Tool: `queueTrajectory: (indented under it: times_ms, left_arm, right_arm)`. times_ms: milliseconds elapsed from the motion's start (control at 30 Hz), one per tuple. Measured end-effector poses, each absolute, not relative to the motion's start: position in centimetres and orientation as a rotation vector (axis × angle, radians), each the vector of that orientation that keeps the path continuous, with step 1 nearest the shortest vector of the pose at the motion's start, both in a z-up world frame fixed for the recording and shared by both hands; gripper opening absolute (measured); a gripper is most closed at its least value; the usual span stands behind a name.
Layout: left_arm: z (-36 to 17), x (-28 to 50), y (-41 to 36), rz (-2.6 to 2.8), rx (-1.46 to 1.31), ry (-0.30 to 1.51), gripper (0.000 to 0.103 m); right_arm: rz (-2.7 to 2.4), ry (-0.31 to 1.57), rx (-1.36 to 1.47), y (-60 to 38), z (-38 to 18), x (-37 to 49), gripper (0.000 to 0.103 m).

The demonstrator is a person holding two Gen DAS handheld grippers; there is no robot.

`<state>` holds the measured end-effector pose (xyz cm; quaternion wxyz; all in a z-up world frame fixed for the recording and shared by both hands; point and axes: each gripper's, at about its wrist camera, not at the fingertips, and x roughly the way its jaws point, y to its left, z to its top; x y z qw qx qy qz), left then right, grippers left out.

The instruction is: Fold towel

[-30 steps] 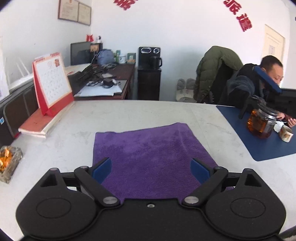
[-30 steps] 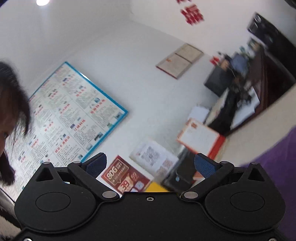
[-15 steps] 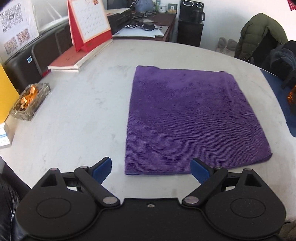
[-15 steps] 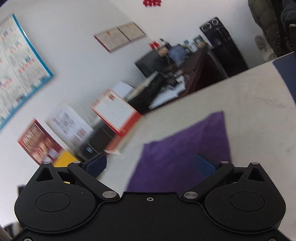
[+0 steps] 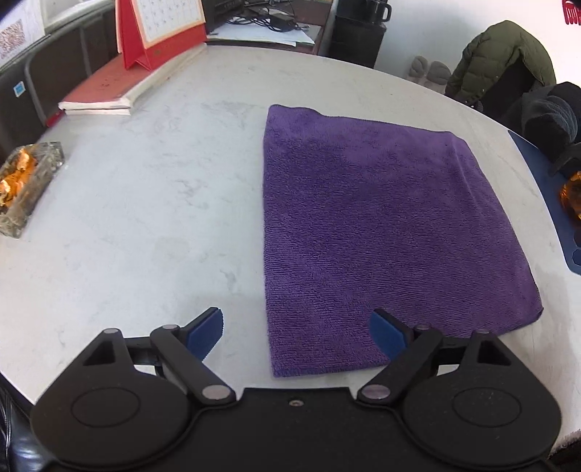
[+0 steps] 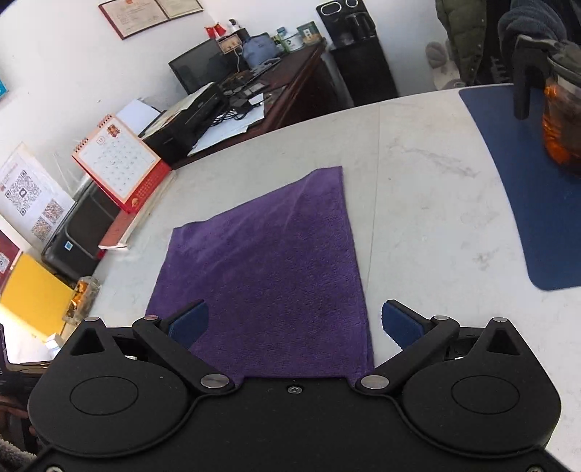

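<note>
Left wrist | towel (image 5: 381, 232) flat, long axis running away | left hand-held gripper (image 5: 296, 332) wide, closing, empty

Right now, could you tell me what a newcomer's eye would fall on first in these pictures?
The flat purple terry towel stands out first, spread on the pale marbled round table. The black left gripper straddles its near left corner, jaws closing with nothing pinched between them, and the black right gripper stands open over its near right edge. A red desk calendar stands at the table's far left, and a glass teapot of amber tea on a blue mat at the right.
</note>
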<state>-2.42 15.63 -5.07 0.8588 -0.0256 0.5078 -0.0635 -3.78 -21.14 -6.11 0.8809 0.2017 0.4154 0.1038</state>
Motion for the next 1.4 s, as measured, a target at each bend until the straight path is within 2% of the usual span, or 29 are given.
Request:
queueTrajectory:
  times_ms: [233,467,533,600,800,933,1000,1133,1233,1400]
  left_arm:
    - [-4.1,2.4,15.8,-0.199,-0.034,0.968,0.086]
    - [-3.7,10.1,16.2,-0.236,0.044,0.879,0.086]
    - [-4.1,12.5,16.4,-0.234,0.043,0.888,0.076]
    - [-4.5,14.4,16.5,-0.242,0.026,0.900,0.072]
    - [-6.5,18.6,17.1,-0.258,0.022,0.938,0.060]
    - [-7.1,20.0,18.1,-0.288,0.004,0.945,0.059]
    - [-7.4,20.6,18.3,-0.298,0.012,0.954,0.056]
    - [-7.9,21.3,18.0,-0.319,0.019,0.971,0.054]
    - [-8.5,21.8,17.6,-0.323,0.028,0.990,0.050]
    - [-8.5,22.2,16.9,-0.324,0.058,0.994,0.049]
  right_arm:
    - [0.175,0.862,0.370,-19.5,-5.6,-3.8,0.103]
    - [0.203,0.636,0.187,-17.6,-2.1,1.8,0.103]
    - [0.211,0.594,0.151,-17.3,-1.9,4.0,0.101]
    - [0.197,0.597,0.145,-17.5,-2.6,7.0,0.101]
    - [0.227,0.686,0.086,-17.7,-5.9,13.2,0.091]
    - [0.225,0.718,0.100,-18.1,-7.7,15.5,0.081]
    - [0.235,0.720,0.116,-18.4,-8.3,16.2,0.079]
    - [0.253,0.763,0.117,-18.5,-9.4,17.5,0.066]
    - [0.267,0.792,0.105,-18.4,-10.1,18.3,0.062]
    - [0.269,0.825,0.096,-18.2,-10.9,19.0,0.062]
